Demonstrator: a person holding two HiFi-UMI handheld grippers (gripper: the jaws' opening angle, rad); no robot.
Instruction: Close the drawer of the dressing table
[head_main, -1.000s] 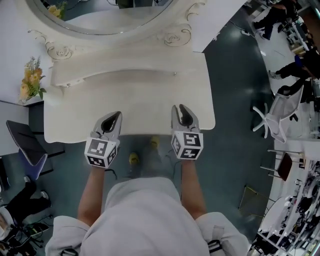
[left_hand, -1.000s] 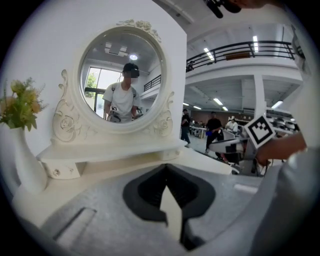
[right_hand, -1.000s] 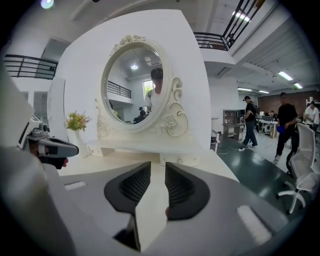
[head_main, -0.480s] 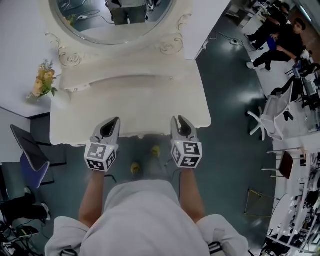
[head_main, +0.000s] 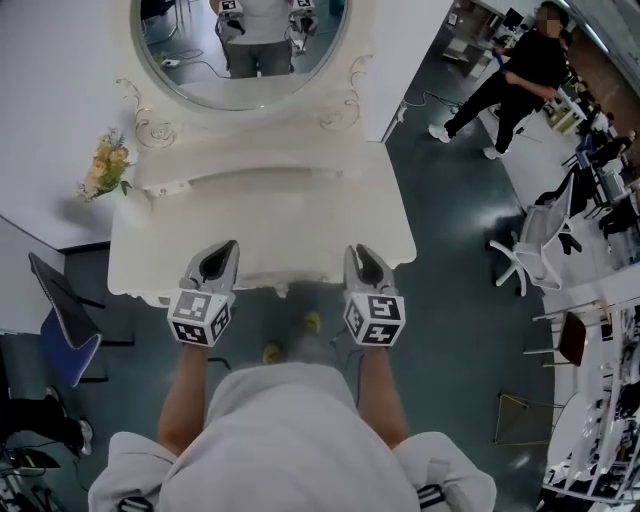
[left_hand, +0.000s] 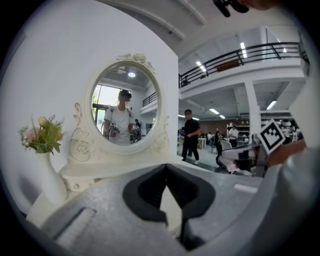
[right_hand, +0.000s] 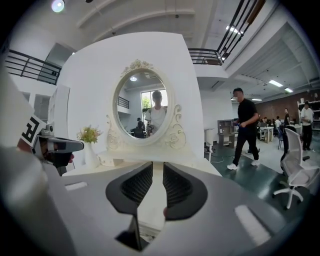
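The desk (head_main: 260, 225) now sits farther off in the head view than a second ago, and more of the mirror (head_main: 245, 45) shows. The person seems to have drawn back a little. Both grippers stay level at the near edge, one on each side of the middle.

The left gripper (head_main: 224, 247) has its fingers meeting at the tips and holds nothing. The right gripper (head_main: 358, 251) has its fingers a narrow slit apart, with only the desk top showing through, so it is empty too.

The drawer (head_main: 283, 290) lies under the near edge, between the two grippers. Only a sliver of it shows, and I cannot tell how far out it stands; my guess is it is nearly or fully home.

If any travel is left, the fingers are best kept narrow as they are and used as blunt pushers. Both should rest on the drawer front at the same height, evenly spaced about its middle. The push should go straight toward the far side — an uneven push would likely skew the drawer and jam it. It is best to ease off at the end, because a slam could shake the flowers (head_main: 105, 168) at the far left.
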